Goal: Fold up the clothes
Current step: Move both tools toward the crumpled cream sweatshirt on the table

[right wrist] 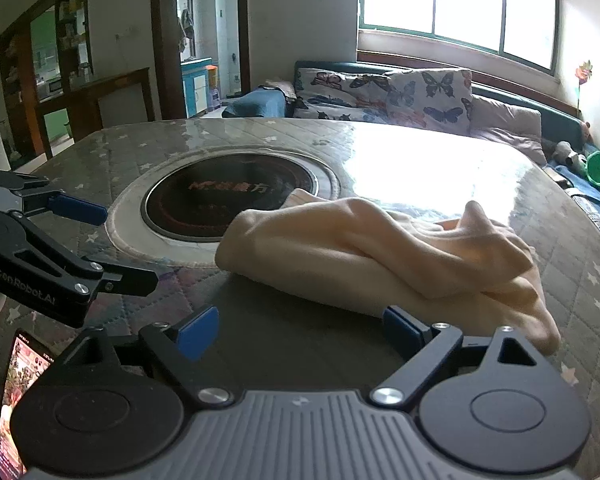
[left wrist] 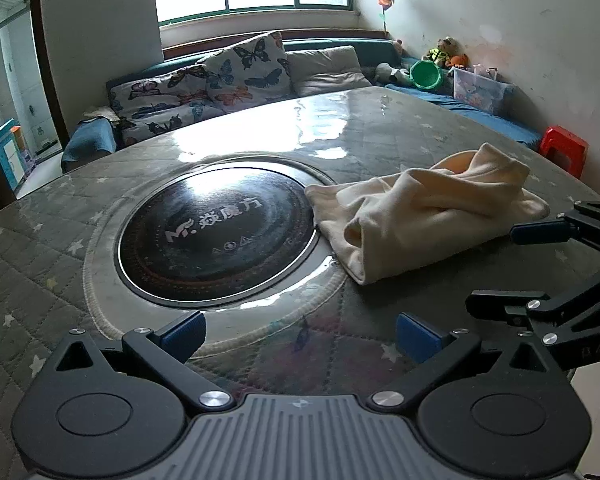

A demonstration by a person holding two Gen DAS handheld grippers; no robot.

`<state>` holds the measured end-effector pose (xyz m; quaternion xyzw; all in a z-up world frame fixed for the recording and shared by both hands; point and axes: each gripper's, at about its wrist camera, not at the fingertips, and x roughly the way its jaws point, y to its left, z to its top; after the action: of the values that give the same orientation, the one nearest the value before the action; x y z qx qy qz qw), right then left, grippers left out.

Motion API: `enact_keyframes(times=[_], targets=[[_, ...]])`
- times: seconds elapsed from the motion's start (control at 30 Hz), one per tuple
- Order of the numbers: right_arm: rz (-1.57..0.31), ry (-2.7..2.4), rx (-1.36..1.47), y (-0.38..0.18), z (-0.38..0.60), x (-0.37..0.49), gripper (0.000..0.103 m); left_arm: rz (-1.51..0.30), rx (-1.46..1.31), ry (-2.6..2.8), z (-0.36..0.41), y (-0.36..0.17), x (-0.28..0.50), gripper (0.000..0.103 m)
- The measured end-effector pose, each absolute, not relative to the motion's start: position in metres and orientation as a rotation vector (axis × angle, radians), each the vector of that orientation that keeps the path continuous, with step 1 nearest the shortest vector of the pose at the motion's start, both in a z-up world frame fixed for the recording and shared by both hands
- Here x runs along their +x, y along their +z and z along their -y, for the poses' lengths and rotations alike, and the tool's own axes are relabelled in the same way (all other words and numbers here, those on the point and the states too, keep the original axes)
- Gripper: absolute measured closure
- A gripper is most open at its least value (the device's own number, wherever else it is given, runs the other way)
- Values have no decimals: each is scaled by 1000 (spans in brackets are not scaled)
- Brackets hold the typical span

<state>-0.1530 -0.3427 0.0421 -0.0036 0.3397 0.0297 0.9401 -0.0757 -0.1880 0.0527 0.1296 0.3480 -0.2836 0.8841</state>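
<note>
Cream-coloured soft cloth garment (left wrist: 424, 216), rumpled into a loose bundle, is lying on the round table with the grey quilted star-print cover under clear plastic (left wrist: 60, 240). In the left wrist view it is sitting right of centre, its left edge just reaching the rim of the round black glass hotplate with white lettering (left wrist: 216, 232) set in the table's middle. In the right wrist view the garment (right wrist: 388, 256) is filling centre to lower right, with the hotplate (right wrist: 228, 196) behind it at centre left.

Left gripper (left wrist: 300, 334), black with blue pads, is hovering at the bottom of its own view, jaws standing wide apart, nothing between them, apart from the garment. It is also showing at the left edge of the right wrist view (right wrist: 116, 244), jaws apart there too.

Right gripper (right wrist: 300, 330), same black and blue build, is sitting at the bottom of its view, jaws spread wide; its right blue pad is just beside the garment's near edge, contact unclear. It is also showing at the right edge of the left wrist view (left wrist: 496, 264), jaws parted, upper pad close to the garment's right end.

A lit smartphone (right wrist: 20, 392) is lying at lower left of the right wrist view. A sofa with butterfly-print cushions (left wrist: 204, 80) is standing behind the table, under a window.
</note>
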Motion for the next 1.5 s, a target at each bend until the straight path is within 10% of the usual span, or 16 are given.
enact_keyframes(times=[1.5], targets=[[-701,-15,16,40,366,-145,20,-759,305,-640,211,49,-62,0]])
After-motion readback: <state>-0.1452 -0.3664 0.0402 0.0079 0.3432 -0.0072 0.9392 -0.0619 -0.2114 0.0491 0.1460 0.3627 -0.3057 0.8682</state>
